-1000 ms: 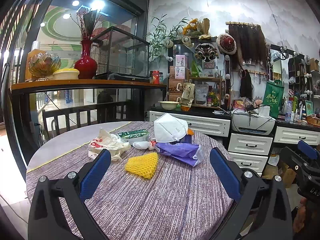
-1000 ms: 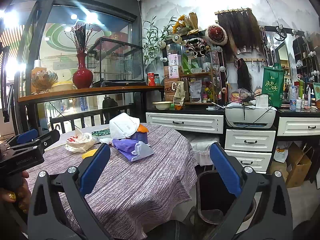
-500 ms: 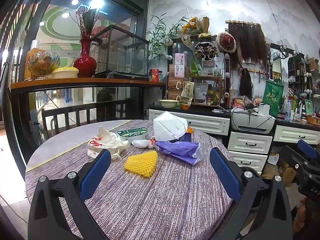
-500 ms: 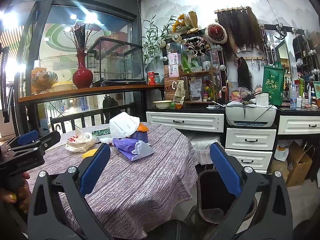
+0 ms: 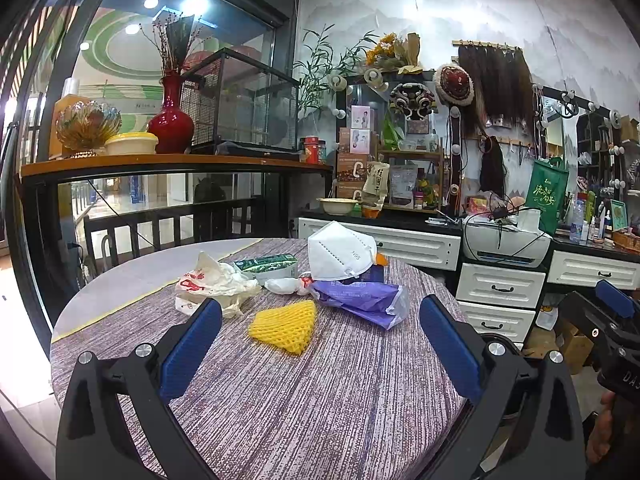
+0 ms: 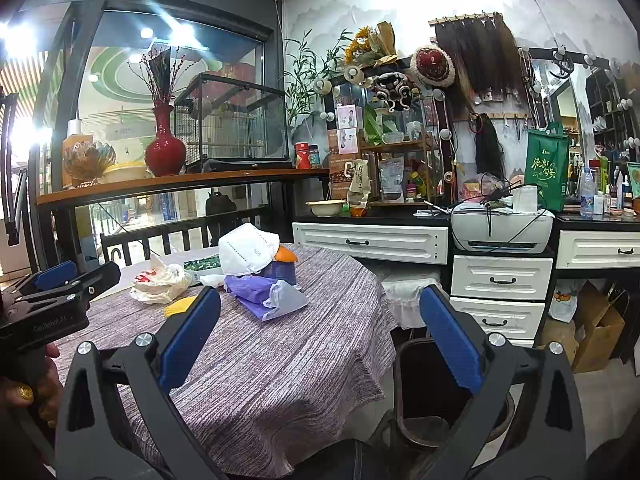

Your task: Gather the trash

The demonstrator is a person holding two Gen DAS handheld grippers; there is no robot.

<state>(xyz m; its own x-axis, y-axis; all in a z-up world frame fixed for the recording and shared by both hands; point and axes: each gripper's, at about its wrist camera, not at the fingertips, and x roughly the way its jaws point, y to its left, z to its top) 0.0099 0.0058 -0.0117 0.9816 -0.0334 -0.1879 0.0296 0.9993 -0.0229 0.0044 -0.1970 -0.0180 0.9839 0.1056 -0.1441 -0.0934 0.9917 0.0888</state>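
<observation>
Trash lies on a round table with a purple striped cloth (image 5: 320, 400): a yellow foam net (image 5: 285, 327), a crumpled white plastic bag (image 5: 212, 282), a green carton (image 5: 268, 266), a white N95 mask (image 5: 342, 252) and a purple wrapper (image 5: 360, 300). My left gripper (image 5: 318, 344) is open and empty, above the table just short of the yellow net. My right gripper (image 6: 320, 336) is open and empty, over the table's right edge; the mask (image 6: 248, 248) and purple wrapper (image 6: 266, 296) lie ahead to its left.
A dark trash bin (image 6: 424, 392) stands on the floor right of the table. White drawers (image 6: 500, 288) with a printer (image 6: 502, 228) line the back wall. A wooden shelf with a red vase (image 5: 170, 120) stands behind the table.
The left gripper has drifted slightly forward toward the trash. The right gripper has barely moved. Both stay open.
</observation>
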